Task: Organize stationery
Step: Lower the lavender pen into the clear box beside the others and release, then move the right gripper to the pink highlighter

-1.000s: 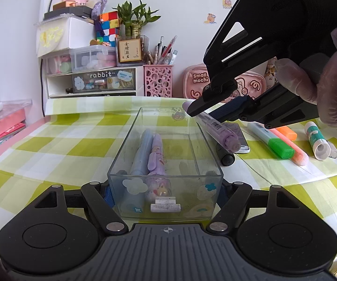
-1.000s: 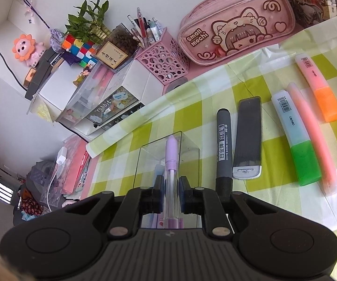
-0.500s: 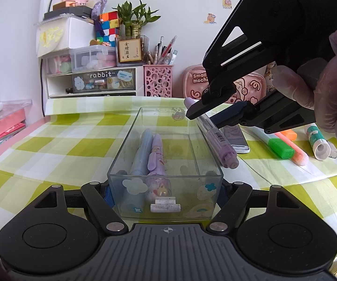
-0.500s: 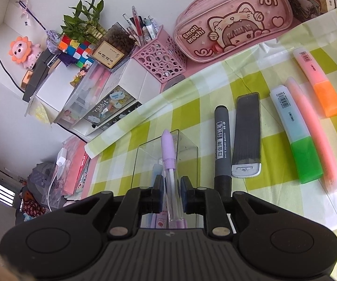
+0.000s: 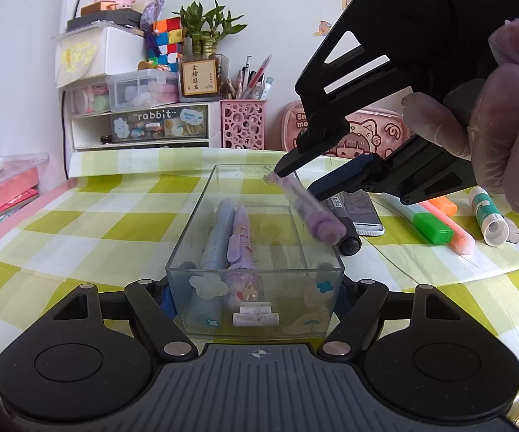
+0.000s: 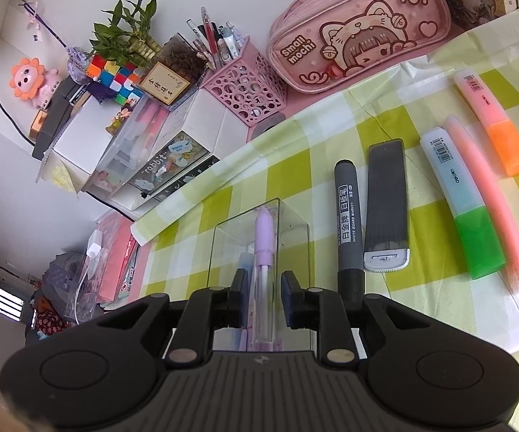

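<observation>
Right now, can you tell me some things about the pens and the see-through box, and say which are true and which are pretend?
1. The left gripper is clamped on the clear box. True.
2. The right gripper squeezes the purple pen tightly. False: its jaws have just been opening, and gaps show on both sides of the pen between them.
3. The clear box is empty. False: two pens already lie inside it.
4. The grey whiteboard marker lies on the checked tablecloth outside the box. True.
5. The green-capped highlighter stands in the pink pen holder. False: it lies flat on the tablecloth.
</observation>
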Demonstrator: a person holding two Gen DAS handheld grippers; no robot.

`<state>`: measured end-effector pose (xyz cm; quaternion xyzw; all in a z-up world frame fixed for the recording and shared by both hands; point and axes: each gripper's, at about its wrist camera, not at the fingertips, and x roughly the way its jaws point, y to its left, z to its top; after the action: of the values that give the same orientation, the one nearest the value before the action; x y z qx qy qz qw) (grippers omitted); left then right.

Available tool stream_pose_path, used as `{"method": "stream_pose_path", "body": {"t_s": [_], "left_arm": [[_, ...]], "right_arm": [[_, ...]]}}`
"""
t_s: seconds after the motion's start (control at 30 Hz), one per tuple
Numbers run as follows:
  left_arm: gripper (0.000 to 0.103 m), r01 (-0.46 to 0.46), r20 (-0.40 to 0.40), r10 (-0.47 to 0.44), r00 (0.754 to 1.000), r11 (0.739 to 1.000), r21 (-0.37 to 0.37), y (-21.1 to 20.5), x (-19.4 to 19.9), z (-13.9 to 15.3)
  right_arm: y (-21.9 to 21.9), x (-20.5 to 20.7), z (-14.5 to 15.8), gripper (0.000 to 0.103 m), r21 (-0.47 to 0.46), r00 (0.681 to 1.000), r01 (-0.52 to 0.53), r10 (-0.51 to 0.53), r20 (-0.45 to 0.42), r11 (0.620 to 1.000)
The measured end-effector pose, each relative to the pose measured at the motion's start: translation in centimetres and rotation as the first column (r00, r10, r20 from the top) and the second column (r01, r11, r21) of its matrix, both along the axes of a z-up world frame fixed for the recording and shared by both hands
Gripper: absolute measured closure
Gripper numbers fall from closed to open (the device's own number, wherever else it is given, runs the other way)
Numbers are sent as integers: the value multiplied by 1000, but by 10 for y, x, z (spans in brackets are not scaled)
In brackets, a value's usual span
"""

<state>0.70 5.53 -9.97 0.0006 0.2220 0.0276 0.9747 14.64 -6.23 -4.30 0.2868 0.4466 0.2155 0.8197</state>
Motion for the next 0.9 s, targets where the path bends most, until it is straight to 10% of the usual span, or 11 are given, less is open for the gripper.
{"method": "stream_pose_path", "body": {"t_s": [0.9], "left_arm": [[29, -1, 0, 1, 1000, 1000, 0, 0, 0, 0]], "right_arm": [[-50, -30, 17, 48, -169, 980, 135, -106, 171, 976]]}}
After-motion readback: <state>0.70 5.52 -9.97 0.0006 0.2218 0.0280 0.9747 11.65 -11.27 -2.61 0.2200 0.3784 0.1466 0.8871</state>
